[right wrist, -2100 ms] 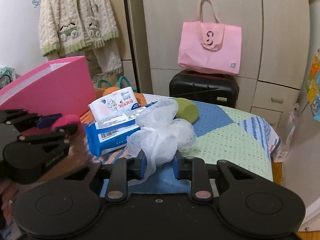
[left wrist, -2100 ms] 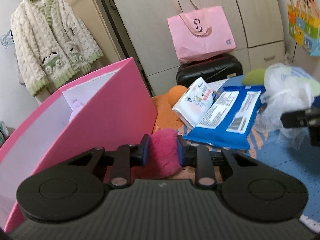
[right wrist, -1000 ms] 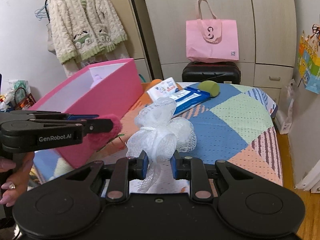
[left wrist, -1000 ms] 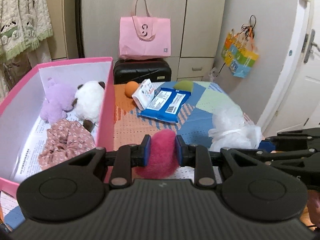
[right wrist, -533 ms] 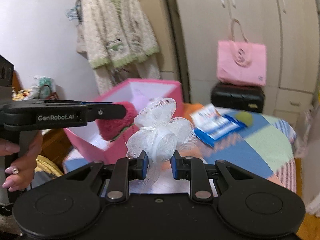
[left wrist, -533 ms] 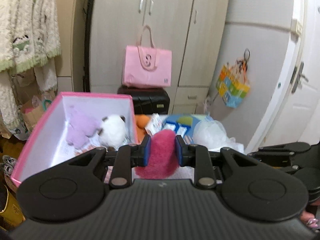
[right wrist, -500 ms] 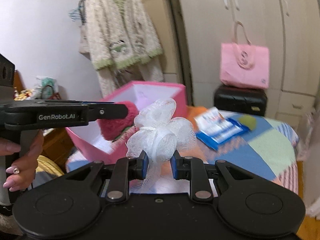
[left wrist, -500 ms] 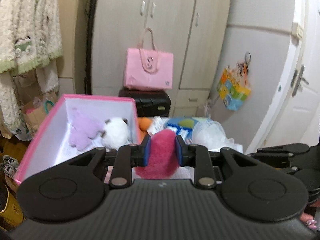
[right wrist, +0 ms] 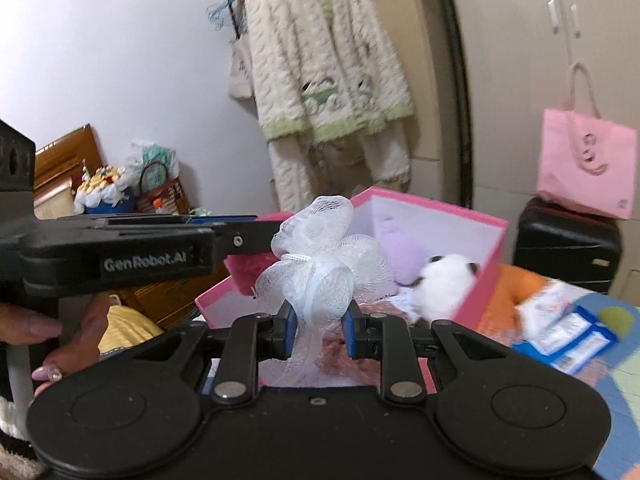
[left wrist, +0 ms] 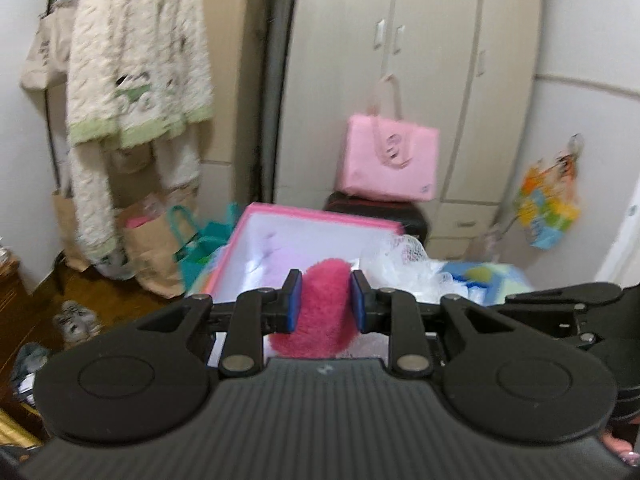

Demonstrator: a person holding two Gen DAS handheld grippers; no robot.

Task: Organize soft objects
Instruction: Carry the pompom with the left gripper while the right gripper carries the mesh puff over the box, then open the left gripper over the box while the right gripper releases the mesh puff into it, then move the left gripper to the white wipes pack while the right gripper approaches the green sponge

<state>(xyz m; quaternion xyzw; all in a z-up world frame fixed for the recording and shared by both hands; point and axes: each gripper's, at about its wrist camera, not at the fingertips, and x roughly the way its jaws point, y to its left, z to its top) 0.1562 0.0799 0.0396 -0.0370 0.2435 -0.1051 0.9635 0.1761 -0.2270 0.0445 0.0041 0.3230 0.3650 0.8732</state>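
- My left gripper (left wrist: 323,294) is clamped on a fuzzy pink puff (left wrist: 318,312), both pads pressed into its sides.
- My right gripper (right wrist: 319,330) is clamped on a white mesh sponge (right wrist: 320,264); the pads pinch its lower tail and the ruffled bulk stands up above them.
- The pink box (right wrist: 476,280) is where I judge both things should go. It sits open-topped on the patchwork bed (right wrist: 624,396), and already holds a lilac plush (right wrist: 398,254), a white-and-black plush (right wrist: 444,284) and some pinkish fabric low in front of my right gripper.
- The relation that matters: from the right wrist camera the box lies straight ahead and a little below the sponge, with its near edge hidden behind the gripper body. I cannot tell whether the sponge hangs over the opening or just short of it.
- From the left wrist camera the box (left wrist: 320,216) also lies ahead and below, and the puff looks to hang over or just short of its near end; that view is blurred.
- In the right view the left gripper (right wrist: 240,236) reaches in from the left, with the puff (right wrist: 244,272) at the box's left near corner, just beside the sponge.
- Neither hand is clearly nearer. The two loads are close together, so I would lower and release one at a time.
- Both things are light and springy; I expect them to drop softly.
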